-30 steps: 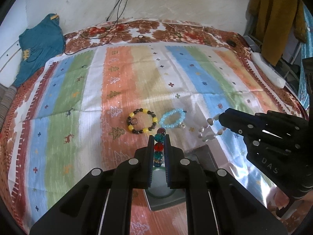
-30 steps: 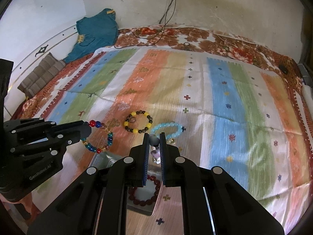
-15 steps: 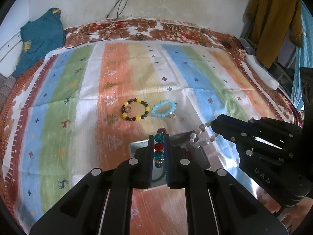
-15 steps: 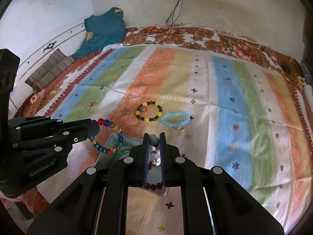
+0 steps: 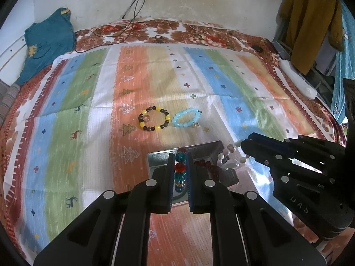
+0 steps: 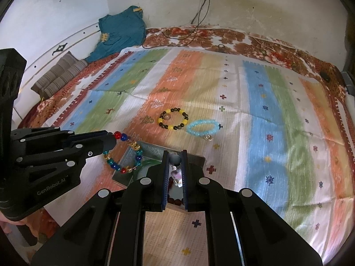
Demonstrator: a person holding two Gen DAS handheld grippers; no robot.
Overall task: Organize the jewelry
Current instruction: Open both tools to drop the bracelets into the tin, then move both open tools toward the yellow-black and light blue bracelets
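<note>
My left gripper is clamped on a multicolored glass-bead bracelet, whose teal, red and amber beads show stacked between the pads in the left wrist view, while the right wrist view shows the loop hanging free from the tips, over the near-left corner of the metal tray. My right gripper is closed on a pale bead bracelet of clear, pinkish and grey beads; it dangles from the tips above the tray's right edge. The tray is shallow, shiny and rectangular, lying on the striped cloth just in front of both grippers, and a dark red bead bracelet already lies inside it, partly hidden by my fingers. Beyond the tray's far rim, a little apart from it, two bracelets lie flat on the cloth just beside each other: a yellow-and-dark bead bracelet on the orange stripe with a small ring inside its loop, and a light blue bead bracelet with a small charm at its near edge. Open cloth stretches wide to the left, right and far side, bordered by a brown floral bedsheet running up to the wall. A teal garment lies at the far-left corner, and cables hang down the wall.
</note>
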